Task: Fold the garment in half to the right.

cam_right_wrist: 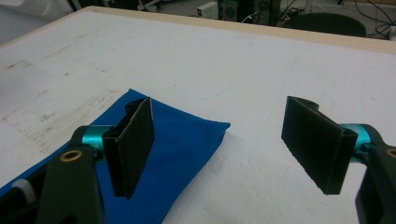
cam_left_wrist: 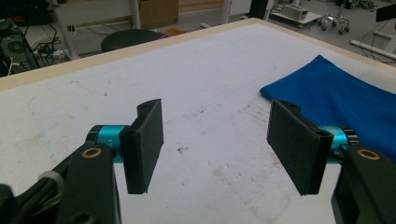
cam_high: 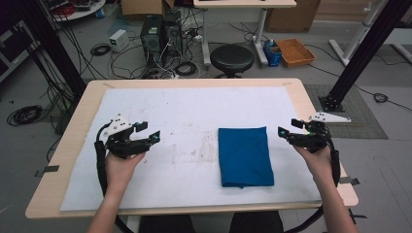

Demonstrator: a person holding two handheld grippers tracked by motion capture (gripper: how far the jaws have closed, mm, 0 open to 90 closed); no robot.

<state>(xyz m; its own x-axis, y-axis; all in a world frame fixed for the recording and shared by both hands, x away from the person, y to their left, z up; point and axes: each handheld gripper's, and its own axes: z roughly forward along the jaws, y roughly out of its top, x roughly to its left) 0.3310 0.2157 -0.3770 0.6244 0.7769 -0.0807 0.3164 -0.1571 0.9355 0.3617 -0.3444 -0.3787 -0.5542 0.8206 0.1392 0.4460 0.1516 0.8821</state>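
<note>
1. A folded blue cloth [cam_high: 245,156] is seen lying flat on the white-covered counter [cam_high: 184,111], right of centre and toward the near edge.
2. The left tongs [cam_high: 148,132] are held apart with nothing between them, well left of the cloth; the right tongs [cam_high: 290,127] are likewise held apart and unladen, just beside its right edge.
3. The cloth is judged to be already folded, or not yet grasped.
4. A puffed corner of the cloth is revealed in the right gripper view, where the high view flattens it.
</note>
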